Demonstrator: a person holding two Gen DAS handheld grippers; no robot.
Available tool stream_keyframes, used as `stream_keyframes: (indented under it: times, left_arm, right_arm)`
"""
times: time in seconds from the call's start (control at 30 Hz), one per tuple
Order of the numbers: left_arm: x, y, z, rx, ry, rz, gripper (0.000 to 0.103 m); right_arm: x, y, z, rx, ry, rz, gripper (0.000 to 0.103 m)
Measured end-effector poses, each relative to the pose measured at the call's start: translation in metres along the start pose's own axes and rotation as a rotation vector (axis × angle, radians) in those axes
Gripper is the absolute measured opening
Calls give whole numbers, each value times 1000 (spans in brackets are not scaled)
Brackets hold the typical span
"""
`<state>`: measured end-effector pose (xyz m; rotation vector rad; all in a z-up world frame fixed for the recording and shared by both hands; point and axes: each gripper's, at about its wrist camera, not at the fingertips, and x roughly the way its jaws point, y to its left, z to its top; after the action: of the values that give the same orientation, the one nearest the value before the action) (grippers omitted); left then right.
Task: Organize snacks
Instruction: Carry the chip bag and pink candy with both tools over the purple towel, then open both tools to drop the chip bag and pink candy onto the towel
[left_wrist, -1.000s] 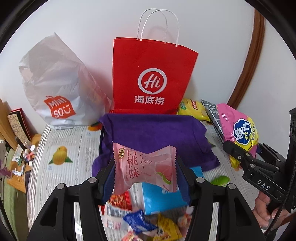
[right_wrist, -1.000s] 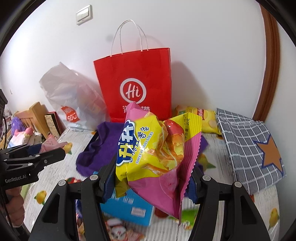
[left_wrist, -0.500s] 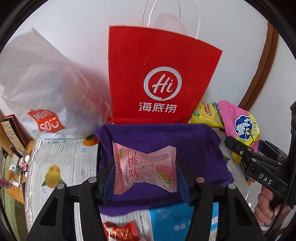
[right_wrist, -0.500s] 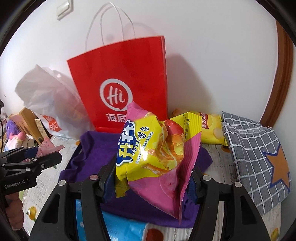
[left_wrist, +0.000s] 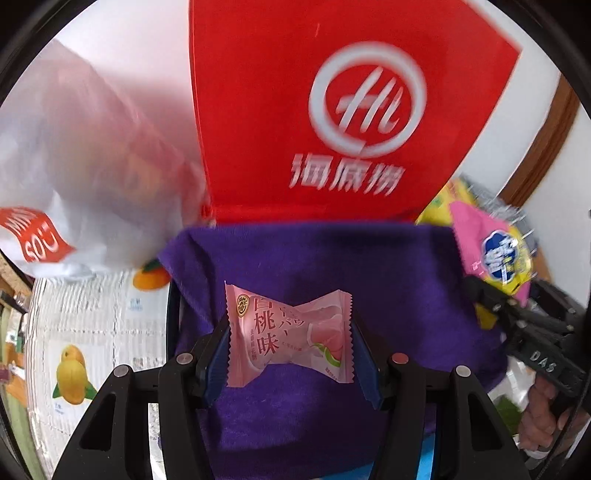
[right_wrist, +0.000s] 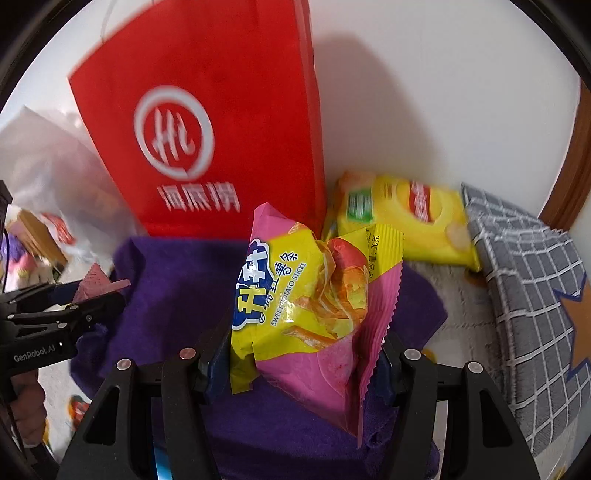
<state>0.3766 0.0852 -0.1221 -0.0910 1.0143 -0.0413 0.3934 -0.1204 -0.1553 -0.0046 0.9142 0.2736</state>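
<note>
While both tools hang over the purple cloth (left_wrist: 332, 266), I have a snack in each. My left tool (left_wrist: 290, 343) is partly closed, its blue pads pressing the two ends of a pink peach packet (left_wrist: 288, 338), which sits above the cloth's middle. My right tool (right_wrist: 303, 350) is clamped at about half width on a pink-and-yellow sweet potato stick bag (right_wrist: 310, 295), upright between the pads, over the cloth's right part. A red paper bag (left_wrist: 332, 122) stands at the desk's (left_wrist: 92, 325) back edge against the wall, touching the cloth's far side. A white plastic bag (left_wrist: 81, 173) slumps to its left. A yellow chip bag (right_wrist: 406, 218) lies by the red bag's right side, next to a grey checked pouch (right_wrist: 532, 295) toward the back right corner.
</note>
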Motion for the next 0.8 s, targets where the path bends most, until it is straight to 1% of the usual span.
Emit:
stream_keyframes:
  times: [0.07,0.17,0.3,0.43,0.63,0.8]
  left_arm:
    - [5,0,-1,-2,6,-9,56]
    - [10,1,-2,5,19,0,56]
    - [17,4,-4,-14,51,7,56]
    - [23,6,-5,-13,70,21,56]
    - [38,-3,-5,2,102,26,56]
    - [48,-12,-4,15,126,30,56]
  right_arm:
    - [10,0,-3,-2,26,-4,62]
    - [19,0,-6,-3,52,-12,62]
    - [29,3,-8,-12,92,-14,62]
    - [36,2,-9,-14,107,-14,62]
    - [42,8,-12,-47,125,-82,62]
    - [46,9,-12,-40,138,-82,62]
